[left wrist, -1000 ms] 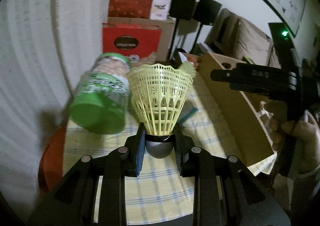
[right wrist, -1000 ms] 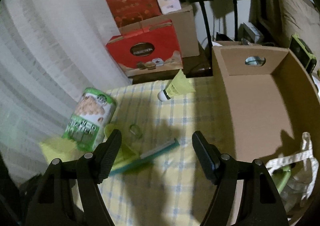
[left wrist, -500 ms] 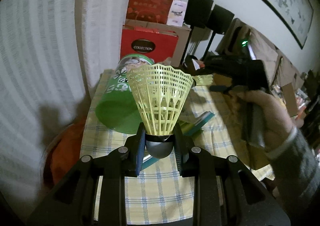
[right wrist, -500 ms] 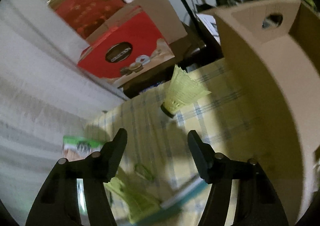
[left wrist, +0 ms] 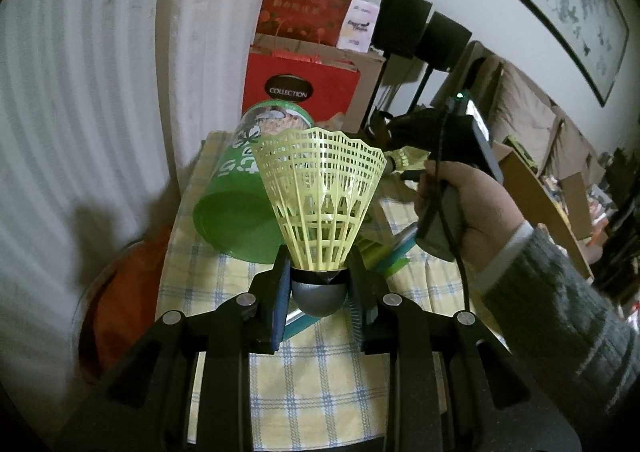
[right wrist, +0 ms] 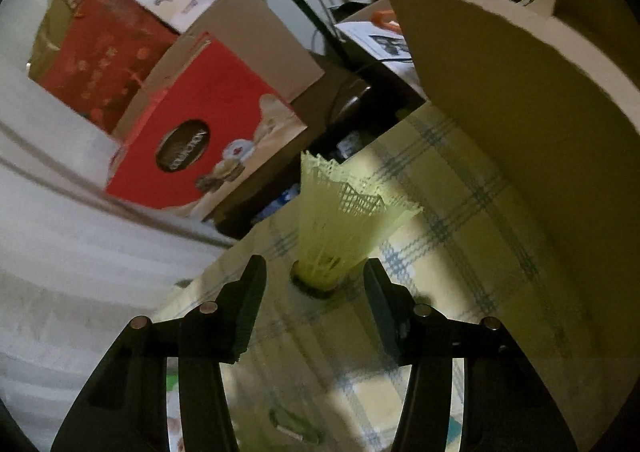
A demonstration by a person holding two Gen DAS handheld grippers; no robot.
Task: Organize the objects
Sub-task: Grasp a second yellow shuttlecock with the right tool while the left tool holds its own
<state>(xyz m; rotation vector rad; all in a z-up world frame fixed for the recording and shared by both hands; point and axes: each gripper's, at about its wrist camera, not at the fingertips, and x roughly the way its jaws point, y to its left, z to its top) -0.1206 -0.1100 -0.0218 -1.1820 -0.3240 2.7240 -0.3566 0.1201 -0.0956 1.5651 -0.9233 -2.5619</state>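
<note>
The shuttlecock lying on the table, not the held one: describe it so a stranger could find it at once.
Start at the big open cardboard box on the yellow checked tablecloth. Just beside its outer wall lies the second shuttlecock, yellow, cork end toward the closing fingers of the right gripper, which do not touch it. Unlike the first shuttlecock, clamped in the left gripper, it rests free on the cloth.

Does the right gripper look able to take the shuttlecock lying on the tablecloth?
Probably yes: the right gripper brackets the second shuttlecock's base, jaws closing with nothing between, and the cardboard box stands aside.
</note>
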